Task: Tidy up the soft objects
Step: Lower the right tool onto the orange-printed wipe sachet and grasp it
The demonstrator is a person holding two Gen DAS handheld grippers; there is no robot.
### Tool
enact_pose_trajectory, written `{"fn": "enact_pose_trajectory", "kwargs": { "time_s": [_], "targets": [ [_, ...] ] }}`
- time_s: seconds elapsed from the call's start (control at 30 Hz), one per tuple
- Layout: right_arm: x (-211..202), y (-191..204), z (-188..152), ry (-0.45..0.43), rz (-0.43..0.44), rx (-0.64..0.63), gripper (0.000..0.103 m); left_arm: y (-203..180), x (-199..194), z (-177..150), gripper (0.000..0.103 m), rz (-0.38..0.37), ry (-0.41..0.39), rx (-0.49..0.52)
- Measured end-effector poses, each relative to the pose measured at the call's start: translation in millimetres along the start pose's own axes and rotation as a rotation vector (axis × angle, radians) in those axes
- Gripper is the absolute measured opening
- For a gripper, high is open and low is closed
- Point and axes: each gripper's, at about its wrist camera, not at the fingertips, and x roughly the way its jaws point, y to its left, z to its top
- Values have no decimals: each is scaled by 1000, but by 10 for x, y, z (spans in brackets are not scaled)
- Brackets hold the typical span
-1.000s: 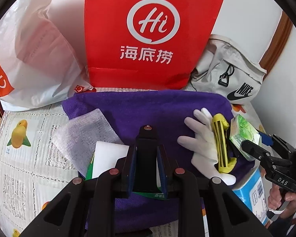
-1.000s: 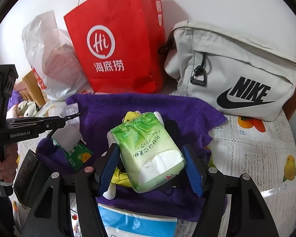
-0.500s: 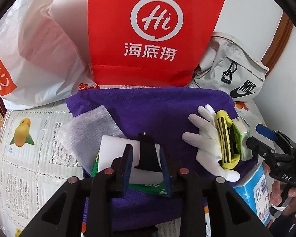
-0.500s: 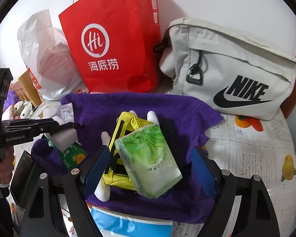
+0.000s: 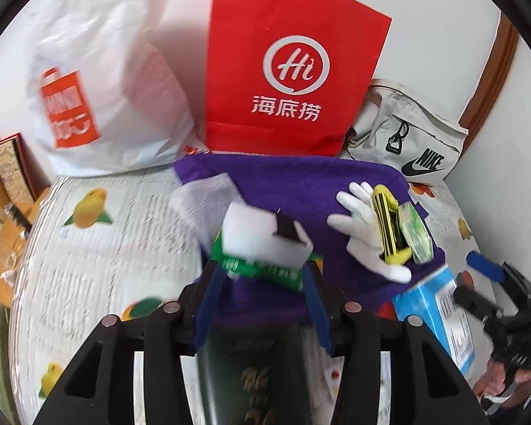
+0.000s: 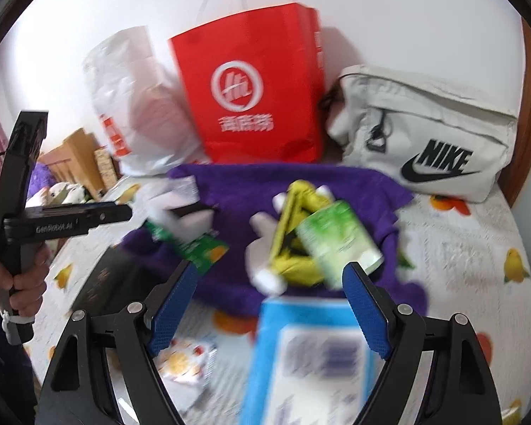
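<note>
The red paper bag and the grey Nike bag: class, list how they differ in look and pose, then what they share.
1. The red paper bag is stiff and stands upright; the grey Nike bag is soft fabric and slumps on its side.
2. The red paper bag bears a white round logo; the grey Nike bag bears black lettering.
Both sit by the wall behind the purple towel.

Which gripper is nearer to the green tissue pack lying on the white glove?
Right. The right gripper is open just in front of the green tissue pack. The left gripper is open farther to the side, at the white sponge.
</note>
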Motion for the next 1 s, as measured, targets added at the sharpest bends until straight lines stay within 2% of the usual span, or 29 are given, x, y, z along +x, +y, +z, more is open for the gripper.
{"fn": "enact_pose_trajectory", "kwargs": {
  "time_s": [0.33, 0.47, 0.57, 0.67, 0.77, 1.0],
  "targets": [
    [11, 689, -596, 70, 32, -83, 84, 275, -369, -444, 46, -7, -21, -38],
    [178, 882, -733, 98, -33, -128, 76, 351, -394, -549, 46, -6, -18, -42],
    [293, 929, -801, 124, -45, -129, 72, 431, -425, -610, 46, -6, -25, -53],
    [391, 913, -810, 134, -54, -100, 72, 529, -425, -639, 46, -7, -29, -70],
    [455, 947, -801, 111, -105, -114, 73, 599, -374, -653, 46, 0, -22, -84],
    [672, 1055, -831, 160, -138, -124, 73, 683, -355, -668, 46, -12, -24, -92]
  ]
}}
